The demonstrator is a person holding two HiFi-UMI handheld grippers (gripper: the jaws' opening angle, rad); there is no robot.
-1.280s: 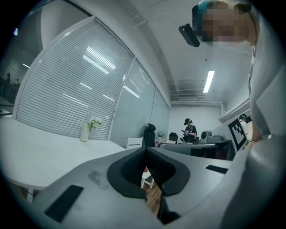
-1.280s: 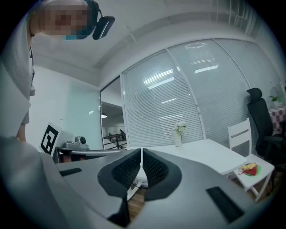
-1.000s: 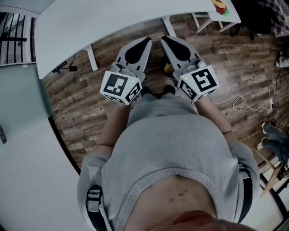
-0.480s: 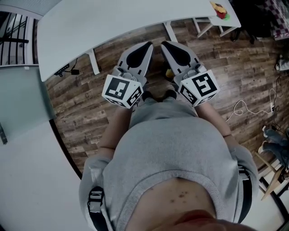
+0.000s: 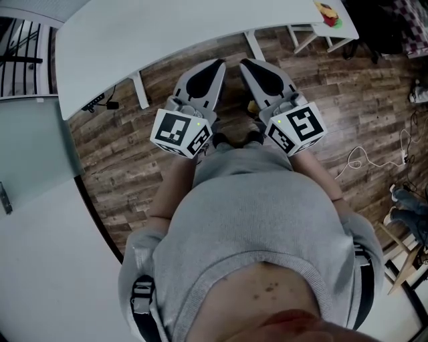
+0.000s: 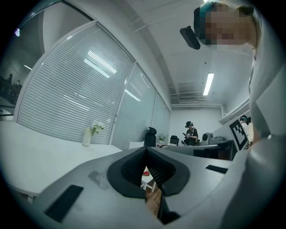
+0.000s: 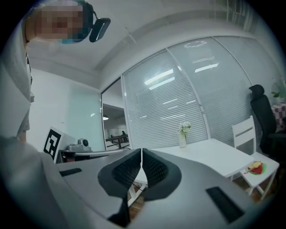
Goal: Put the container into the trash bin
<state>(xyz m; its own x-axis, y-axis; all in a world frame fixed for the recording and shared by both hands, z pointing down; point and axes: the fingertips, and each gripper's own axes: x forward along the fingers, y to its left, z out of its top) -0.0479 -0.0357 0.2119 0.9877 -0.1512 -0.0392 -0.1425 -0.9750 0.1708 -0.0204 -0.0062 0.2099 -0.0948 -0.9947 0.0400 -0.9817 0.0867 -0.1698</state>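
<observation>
You hold the left hand-held gripper [image 5: 218, 65] and the right hand-held gripper [image 5: 245, 64] side by side over the wooden floor [image 5: 127, 157], near the white table [image 5: 167, 30]. Both have their jaws pressed together on nothing. I cannot tell which thing is the container; a red-and-yellow item [image 5: 326, 11] lies on the small side table [image 5: 340, 28], well apart from both.

The head view looks steeply down past a grey sweater [image 5: 254, 220] onto the left gripper [image 5: 215, 67] and right gripper [image 5: 249, 67], beside the white table [image 5: 167, 33]. Each gripper view sits close behind its own jaws and faces level across that table, which all 3 views share. Only the 2 gripper views show the flower vase [image 6: 87, 135] on it.
</observation>
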